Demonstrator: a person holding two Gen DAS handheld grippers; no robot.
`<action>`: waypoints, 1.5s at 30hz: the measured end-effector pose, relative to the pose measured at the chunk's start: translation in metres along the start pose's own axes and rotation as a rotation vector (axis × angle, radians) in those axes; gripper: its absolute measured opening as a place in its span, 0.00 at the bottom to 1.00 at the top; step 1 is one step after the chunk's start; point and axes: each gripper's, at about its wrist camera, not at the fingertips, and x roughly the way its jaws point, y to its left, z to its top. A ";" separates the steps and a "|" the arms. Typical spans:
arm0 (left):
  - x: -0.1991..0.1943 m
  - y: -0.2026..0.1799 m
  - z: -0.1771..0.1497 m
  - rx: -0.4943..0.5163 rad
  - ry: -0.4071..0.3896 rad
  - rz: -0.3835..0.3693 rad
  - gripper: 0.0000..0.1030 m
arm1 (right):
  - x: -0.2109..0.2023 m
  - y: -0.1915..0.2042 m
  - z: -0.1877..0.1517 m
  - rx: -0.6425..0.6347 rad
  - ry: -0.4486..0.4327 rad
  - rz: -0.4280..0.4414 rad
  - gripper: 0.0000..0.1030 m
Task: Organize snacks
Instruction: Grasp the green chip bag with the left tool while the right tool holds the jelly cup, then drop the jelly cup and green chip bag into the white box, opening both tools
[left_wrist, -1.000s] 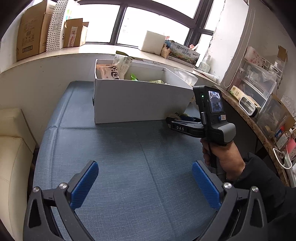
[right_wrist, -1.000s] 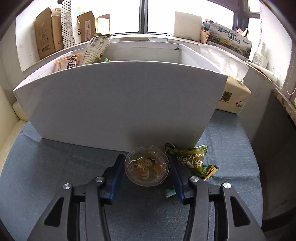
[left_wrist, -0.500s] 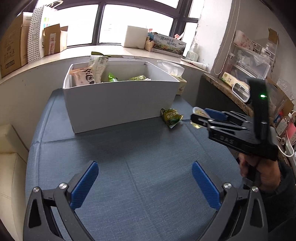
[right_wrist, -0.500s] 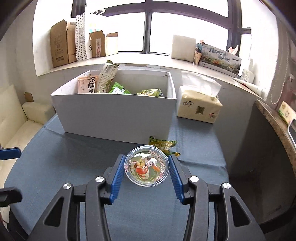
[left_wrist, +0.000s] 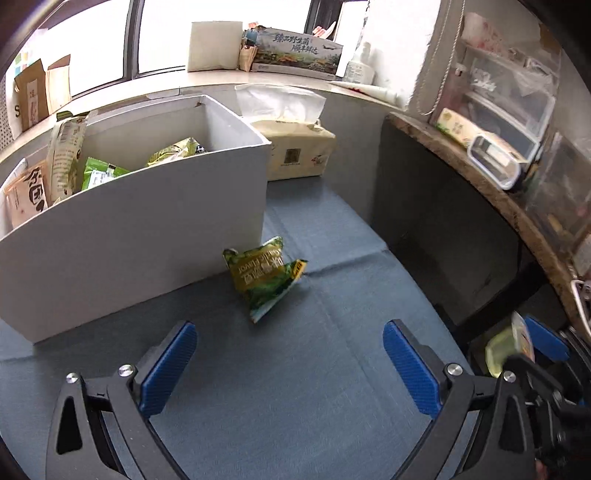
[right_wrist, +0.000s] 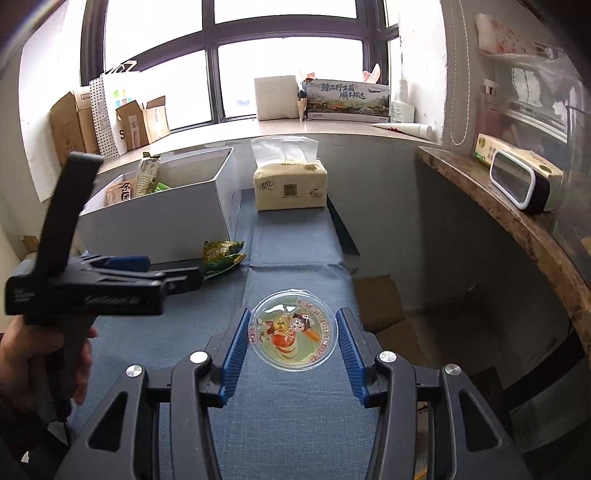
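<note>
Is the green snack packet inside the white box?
No, the green snack packet lies on the blue tablecloth against the outside of the white box.

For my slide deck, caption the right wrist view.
Right gripper clamps a jelly cup above the blue tablecloth.

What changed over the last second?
The right gripper, shut on the jelly cup, lifted it from beside the white box and pulled back. The open left gripper swung toward the green snack bag. Bag and box stayed put.
</note>
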 end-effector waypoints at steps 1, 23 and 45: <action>0.013 -0.003 0.005 -0.003 0.013 0.027 1.00 | 0.001 -0.002 -0.001 0.008 0.003 0.003 0.50; 0.049 0.028 0.015 -0.105 0.019 0.009 0.49 | 0.008 -0.005 -0.016 0.040 0.049 0.051 0.50; -0.177 0.078 -0.044 0.012 -0.224 -0.104 0.49 | 0.012 0.057 0.032 -0.068 0.001 0.165 0.50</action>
